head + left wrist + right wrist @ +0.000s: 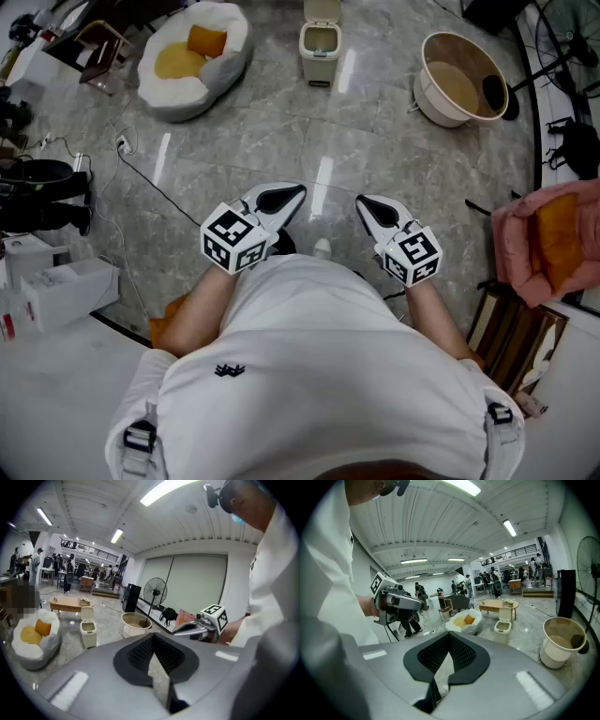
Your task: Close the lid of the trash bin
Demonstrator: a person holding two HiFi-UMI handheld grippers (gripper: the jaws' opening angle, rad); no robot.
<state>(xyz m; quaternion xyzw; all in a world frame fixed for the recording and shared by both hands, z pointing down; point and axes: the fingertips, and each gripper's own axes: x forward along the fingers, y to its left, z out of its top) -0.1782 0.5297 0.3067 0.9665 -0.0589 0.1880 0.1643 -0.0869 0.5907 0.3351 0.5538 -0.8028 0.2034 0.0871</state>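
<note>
Well across the floor [281, 141] stands the trash bin [320, 47], lid [322, 10] apparently raised. Left gripper [298, 192] and right gripper [363, 202]: fingers closed, empty. Step close, press the lid's top edge down.

Trash bin lid [322, 9] cropped by top edge (head view); distant people [69, 570] too small.

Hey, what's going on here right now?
A person stands holding a two-jaw gripper in each hand. The left gripper and right gripper are both shut on nothing, held out in front of the body. The trash bin stands well away across the floor, its lid up, so closing it has not started.
</note>
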